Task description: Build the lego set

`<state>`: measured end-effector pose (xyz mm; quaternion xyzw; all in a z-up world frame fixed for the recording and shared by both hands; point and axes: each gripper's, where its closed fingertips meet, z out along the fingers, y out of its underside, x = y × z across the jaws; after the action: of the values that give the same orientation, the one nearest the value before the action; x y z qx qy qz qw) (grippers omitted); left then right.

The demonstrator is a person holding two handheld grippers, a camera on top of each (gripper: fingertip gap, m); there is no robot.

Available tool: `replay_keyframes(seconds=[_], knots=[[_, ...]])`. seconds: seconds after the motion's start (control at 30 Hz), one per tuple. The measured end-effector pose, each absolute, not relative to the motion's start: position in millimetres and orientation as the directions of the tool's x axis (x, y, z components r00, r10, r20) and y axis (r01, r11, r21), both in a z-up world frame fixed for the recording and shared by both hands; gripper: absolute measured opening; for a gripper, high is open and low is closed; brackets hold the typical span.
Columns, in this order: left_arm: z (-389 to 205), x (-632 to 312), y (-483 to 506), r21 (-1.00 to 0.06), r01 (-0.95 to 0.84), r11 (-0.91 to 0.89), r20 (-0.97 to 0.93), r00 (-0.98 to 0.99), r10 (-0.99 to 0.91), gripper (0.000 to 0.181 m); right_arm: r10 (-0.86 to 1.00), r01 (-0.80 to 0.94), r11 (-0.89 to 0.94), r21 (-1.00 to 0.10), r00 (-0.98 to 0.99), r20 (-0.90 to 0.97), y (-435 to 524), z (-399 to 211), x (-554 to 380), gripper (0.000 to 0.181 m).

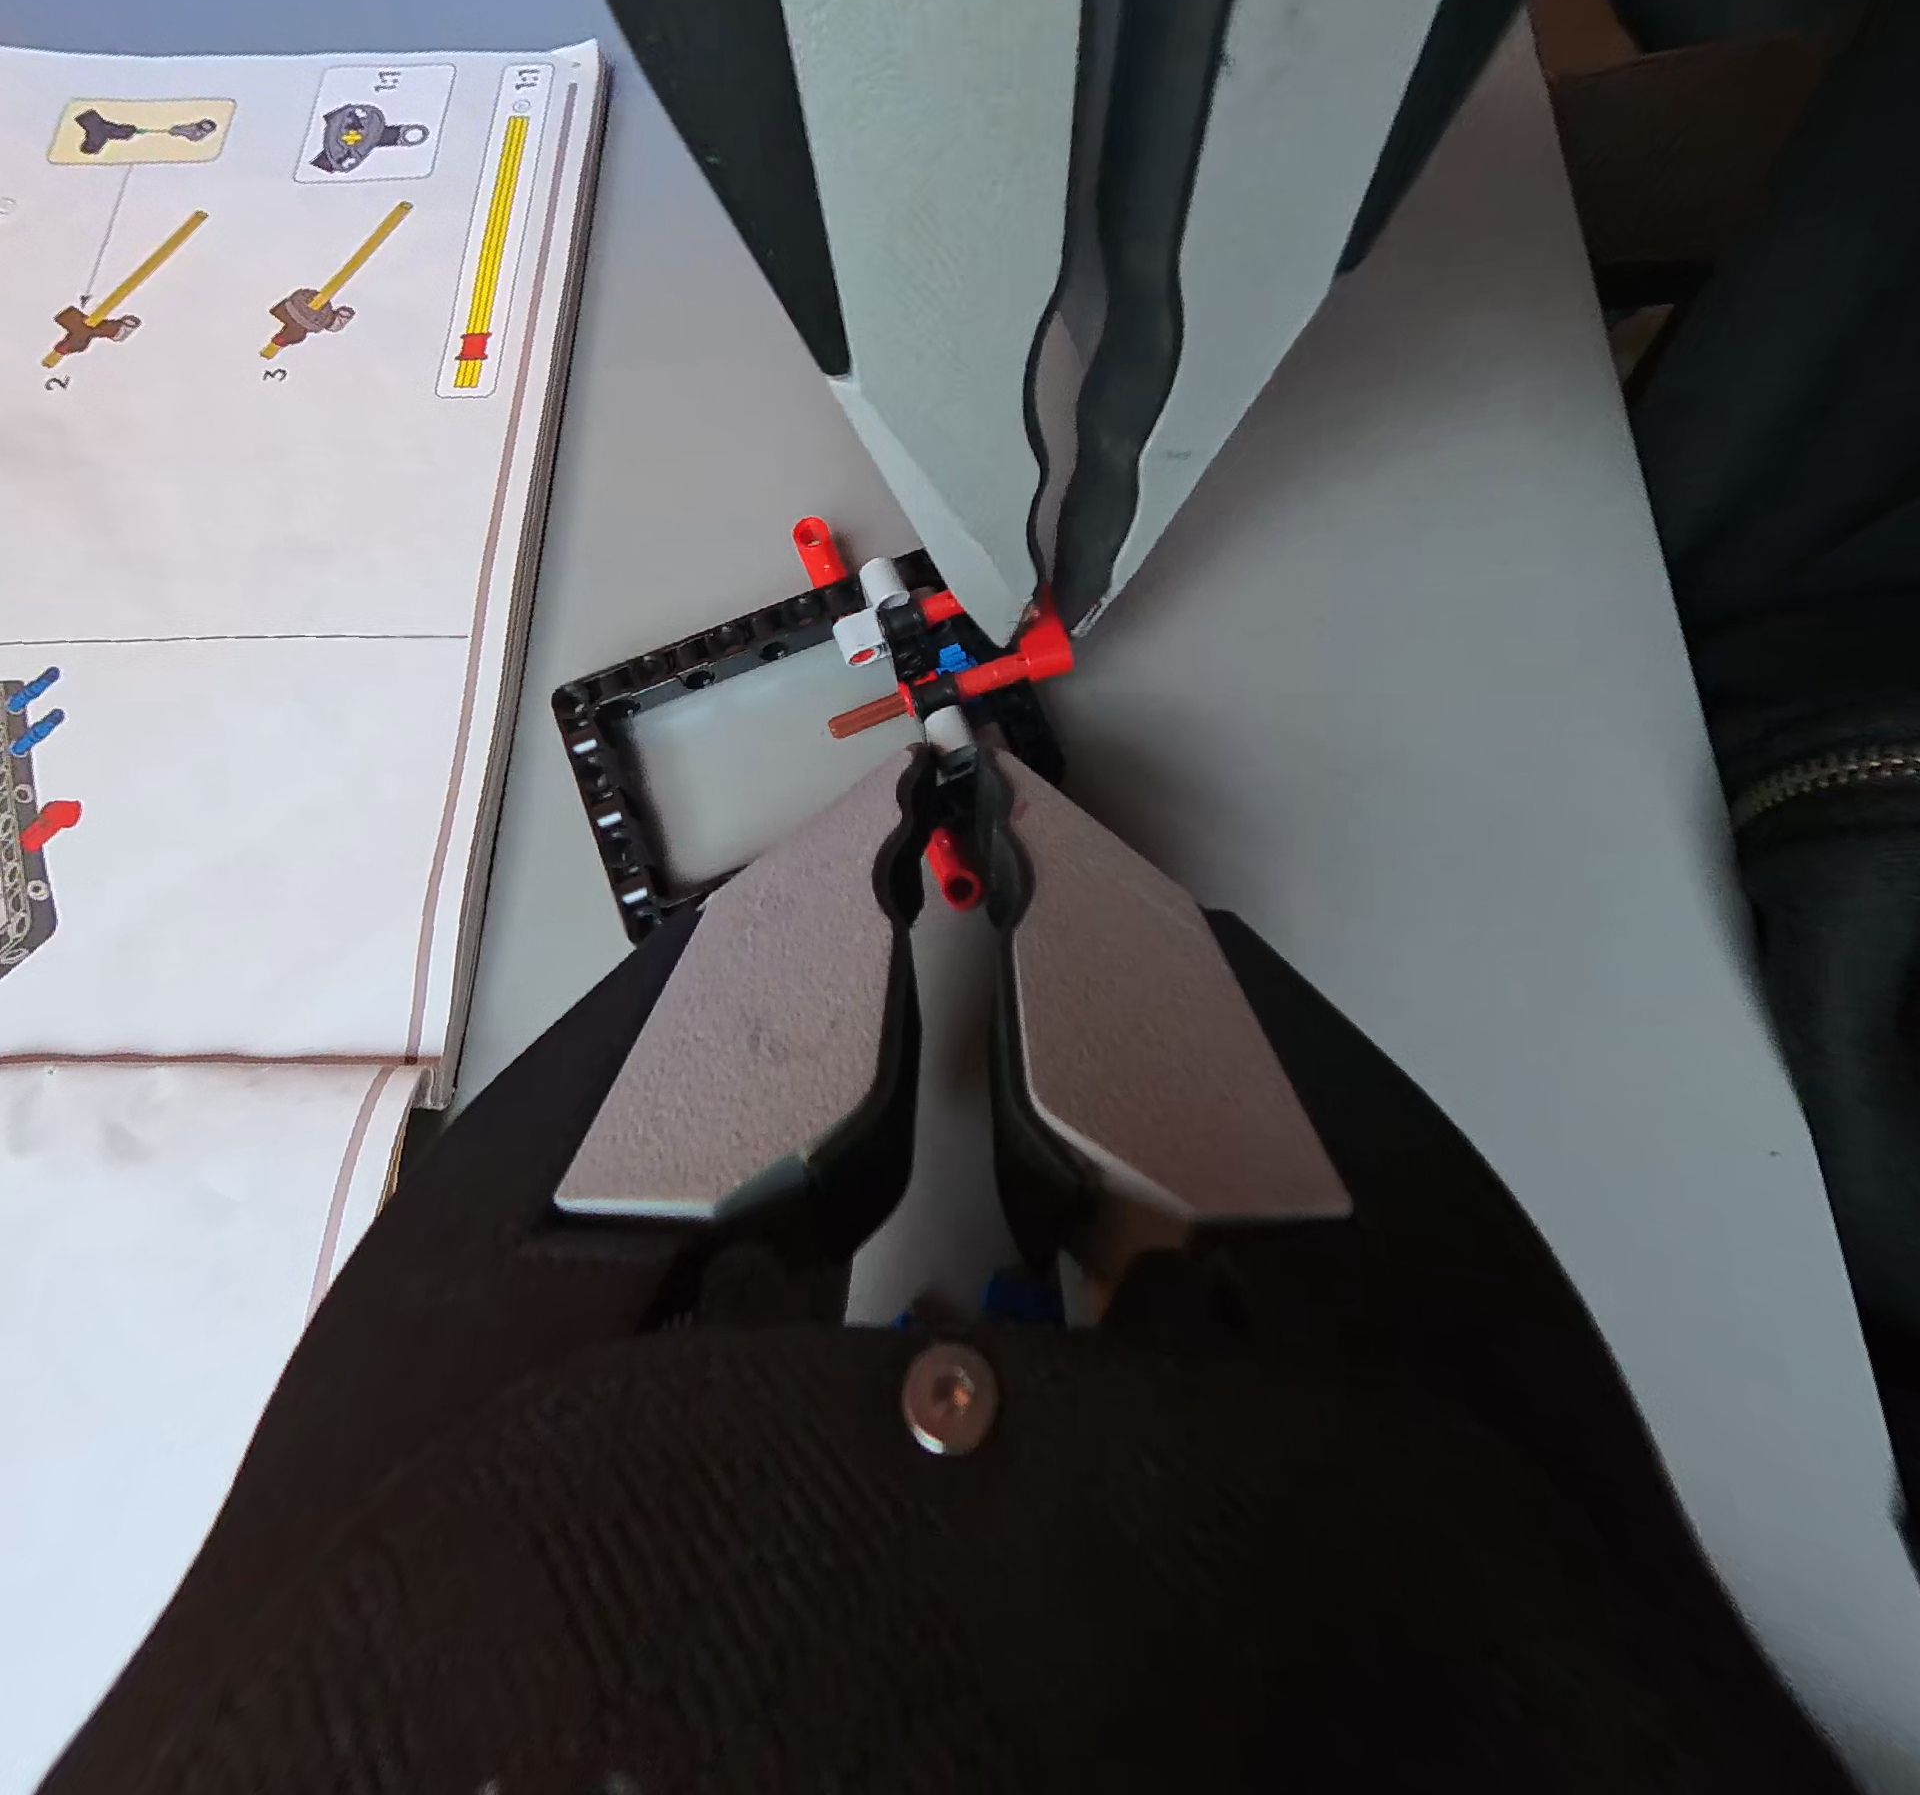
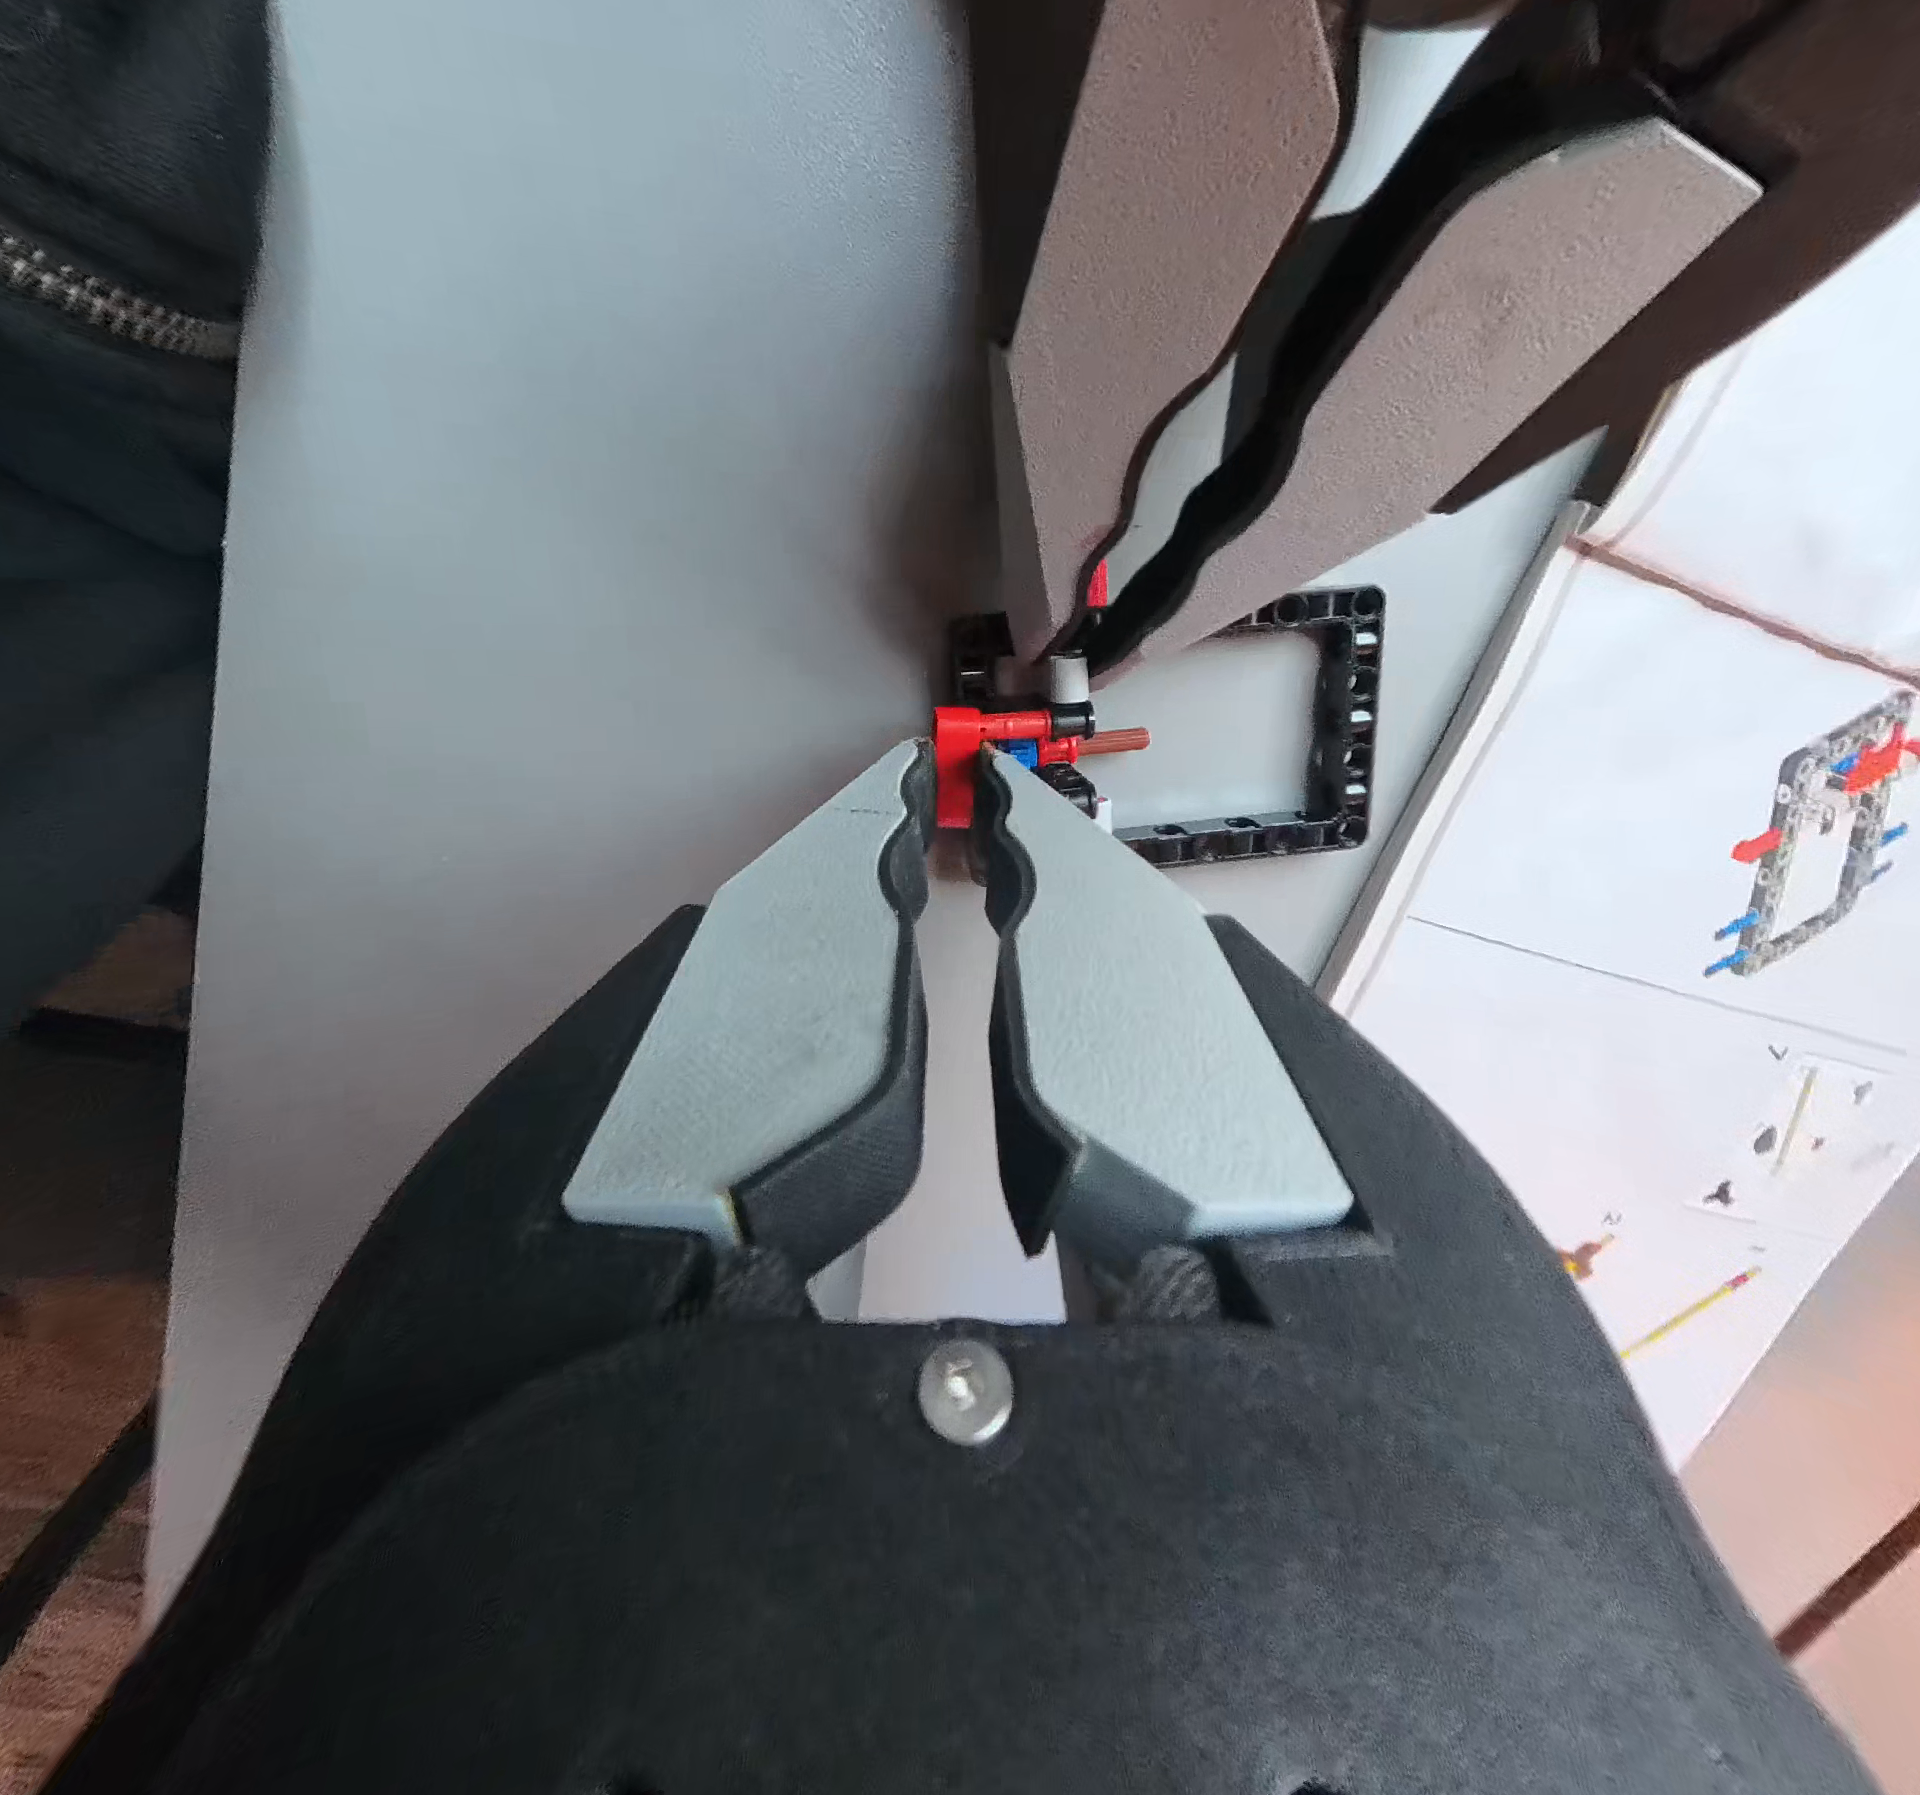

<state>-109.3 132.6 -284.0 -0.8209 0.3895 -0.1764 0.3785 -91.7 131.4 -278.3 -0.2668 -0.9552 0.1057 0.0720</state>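
Along the left wrist view, our left gripper (image 1: 951, 789) is closed on the near end of the small build, its fingertips pinching a white connector (image 1: 951, 732) with a red pin (image 1: 954, 870) poking back between the fingers. Just beyond sits the black rectangular frame (image 1: 608, 779), flat on the pale grey table (image 1: 1351, 810) and beside the open instruction booklet (image 1: 260, 550). Across one short end of the frame we have a cluster already fitted: white connectors, red pins, a brown axle (image 1: 868, 719) pointing into the frame's opening and a touch of blue. From the top of this view our right gripper (image 1: 1049, 628) comes in, tips together on a red piece (image 1: 1044, 649) at the cluster's far side.

Over in the right wrist view, we see that same gripper (image 2: 951, 769) clamped on the red piece (image 2: 956, 758), which sits on a red axle running toward the brown one (image 2: 1117, 737). Opposite, the left gripper (image 2: 1070, 644) bears on the white part (image 2: 1067, 677). The frame (image 2: 1351, 706) lies open behind, its long sides bare.

We judge the build to be at an early stage: the frame and one cross-assembly exist, and the red piece looks to be mid-seating. The booklet's drawing (image 2: 1829, 831) shows blue pins and red parts along the frame's sides that we do not see on ours, so most remains.
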Motion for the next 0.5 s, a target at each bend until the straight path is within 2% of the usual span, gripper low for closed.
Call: replay_keyframes(seconds=[0.2, 0.27, 0.37, 0.43, 0.5], knots=[[-284.0, -111.1, 133.4, -0.758, -0.505, -0.413, -0.005, 0.638, -0.77, 0.006, 0.25, 0.253, 0.967, -0.036, -0.909, 0.333, 133.9, -278.8, -94.9, 0.004], [-284.1, -111.5, 133.8, -0.759, -0.505, -0.411, -0.009, 0.639, -0.769, 0.006, 0.29, 0.291, 0.956, -0.046, -0.898, 0.331, 135.3, -278.9, -95.1, 0.004], [-283.8, -107.6, 132.2, -0.761, -0.507, -0.405, -0.002, 0.627, -0.779, 0.006, 0.505, 0.475, 0.853, -0.216, -0.855, 0.115, 131.4, -277.6, -90.5, 0.004], [-284.0, -108.3, 133.5, -0.758, -0.51, -0.407, -0.006, 0.629, -0.778, 0.006, 0.414, 0.381, 0.904, -0.192, -0.893, 0.177, 133.3, -278.8, -90.6, 0.004], [-284.0, -109.3, 132.9, -0.76, -0.507, -0.408, 0.004, 0.624, -0.781, 0.006, 0.262, 0.245, 0.965, -0.095, -0.923, 0.283, 133.6, -279.1, -92.4, 0.004]])
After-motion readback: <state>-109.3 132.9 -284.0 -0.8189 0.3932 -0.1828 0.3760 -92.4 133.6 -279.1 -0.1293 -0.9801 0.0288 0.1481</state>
